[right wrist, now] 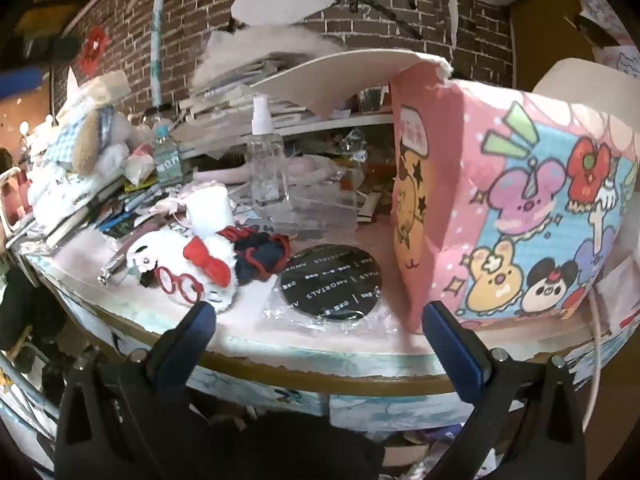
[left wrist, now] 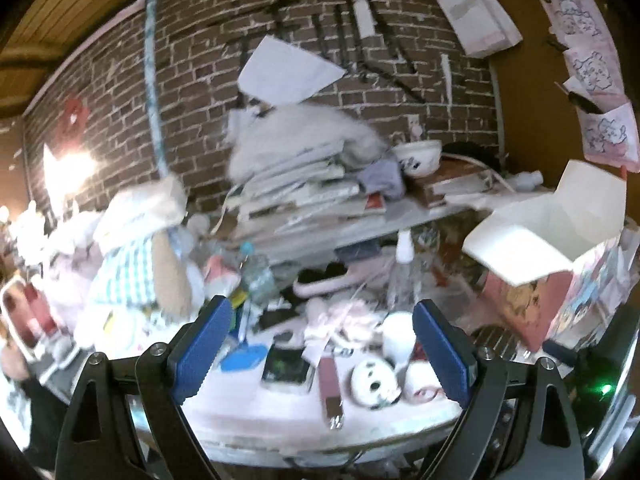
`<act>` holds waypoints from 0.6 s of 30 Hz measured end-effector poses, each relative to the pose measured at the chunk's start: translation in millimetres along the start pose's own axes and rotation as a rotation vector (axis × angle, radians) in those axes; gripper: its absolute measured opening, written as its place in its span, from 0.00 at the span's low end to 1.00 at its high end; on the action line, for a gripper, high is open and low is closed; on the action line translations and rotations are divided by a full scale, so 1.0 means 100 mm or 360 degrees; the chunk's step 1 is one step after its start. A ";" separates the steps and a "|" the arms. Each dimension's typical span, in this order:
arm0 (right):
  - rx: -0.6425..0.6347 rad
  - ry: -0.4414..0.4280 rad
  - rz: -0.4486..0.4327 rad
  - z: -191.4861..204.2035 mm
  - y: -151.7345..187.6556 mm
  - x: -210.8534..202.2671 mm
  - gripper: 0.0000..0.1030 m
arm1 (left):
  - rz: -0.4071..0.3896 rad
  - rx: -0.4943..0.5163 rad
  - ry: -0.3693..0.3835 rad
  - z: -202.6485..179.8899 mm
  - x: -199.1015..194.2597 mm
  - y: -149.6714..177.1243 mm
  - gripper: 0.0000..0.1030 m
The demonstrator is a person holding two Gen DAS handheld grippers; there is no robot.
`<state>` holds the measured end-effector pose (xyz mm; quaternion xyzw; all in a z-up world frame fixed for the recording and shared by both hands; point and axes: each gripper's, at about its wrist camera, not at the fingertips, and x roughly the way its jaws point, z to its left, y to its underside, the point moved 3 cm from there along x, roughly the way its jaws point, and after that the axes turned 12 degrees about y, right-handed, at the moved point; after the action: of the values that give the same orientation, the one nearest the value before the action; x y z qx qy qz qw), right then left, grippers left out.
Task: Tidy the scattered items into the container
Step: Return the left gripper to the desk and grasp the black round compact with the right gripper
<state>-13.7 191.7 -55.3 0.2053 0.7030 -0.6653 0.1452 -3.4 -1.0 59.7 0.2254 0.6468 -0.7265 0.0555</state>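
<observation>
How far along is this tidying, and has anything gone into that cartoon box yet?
Nothing visibly done: the pink cartoon box stands open, but its inside is hidden. Nothing is in hand: the left gripper and right gripper are both open and empty. Left on the table: the white plush with a red bow, a black round disc, a clear spray bottle and a navy scrunchie.

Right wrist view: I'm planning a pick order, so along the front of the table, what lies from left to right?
Silver-tipped tube → white plush with red bow and red glasses → navy and red fabric piece → black round disc in clear wrap → pink cartoon-printed box.
</observation>
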 end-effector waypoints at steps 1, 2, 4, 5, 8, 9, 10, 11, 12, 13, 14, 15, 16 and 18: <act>0.0007 -0.0005 -0.0017 0.01 0.01 0.00 1.00 | 0.0011 -0.0013 0.0014 0.02 0.02 0.06 0.88; 0.0003 -0.0017 -0.0029 0.02 0.02 0.00 1.00 | 0.0023 -0.0029 0.0026 0.03 0.04 0.13 0.88; -0.0013 -0.0030 -0.0072 0.07 0.04 -0.02 0.99 | 0.0048 -0.0042 0.0018 0.06 0.09 0.25 0.88; -0.0020 -0.0023 -0.0098 0.09 0.04 -0.04 0.97 | 0.0063 -0.0049 0.0012 0.07 0.11 0.30 0.88; -0.0059 0.0017 -0.0131 0.14 0.02 -0.02 0.89 | 0.0120 -0.0094 0.0007 0.14 0.20 0.45 0.88; -0.0072 0.0035 -0.0135 0.15 0.01 0.00 0.84 | 0.0130 -0.0107 0.0009 0.16 0.22 0.49 0.88; -0.0082 0.0052 -0.0136 0.15 0.00 0.01 0.83 | 0.0138 -0.0120 0.0014 0.18 0.23 0.53 0.88; -0.0091 0.0065 -0.0133 0.15 -0.01 0.04 0.82 | 0.0146 -0.0134 0.0020 0.19 0.25 0.56 0.88; -0.0099 0.0077 -0.0123 0.16 -0.02 0.06 0.82 | 0.0154 -0.0143 0.0025 0.20 0.27 0.59 0.88; -0.0100 0.0086 -0.0109 0.16 -0.03 0.09 0.82 | 0.0162 -0.0150 0.0031 0.21 0.28 0.62 0.88; -0.0099 0.0091 -0.0097 0.16 -0.03 0.12 0.82 | 0.0165 -0.0153 0.0037 0.20 0.29 0.64 0.88; -0.0100 0.0095 -0.0089 0.16 -0.04 0.14 0.82 | 0.0168 -0.0154 0.0044 0.20 0.30 0.65 0.88; -0.0106 0.0104 -0.0085 0.17 -0.05 0.17 0.82 | 0.0169 -0.0151 0.0052 0.20 0.31 0.66 0.88; -0.0121 0.0128 -0.0090 0.20 -0.06 0.19 0.82 | 0.0172 -0.0142 0.0065 0.19 0.32 0.67 0.88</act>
<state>-34.6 173.8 -61.0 0.2063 0.7384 -0.6333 0.1055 -11.9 -23.2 -12.8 0.2719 0.6663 -0.6883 0.0914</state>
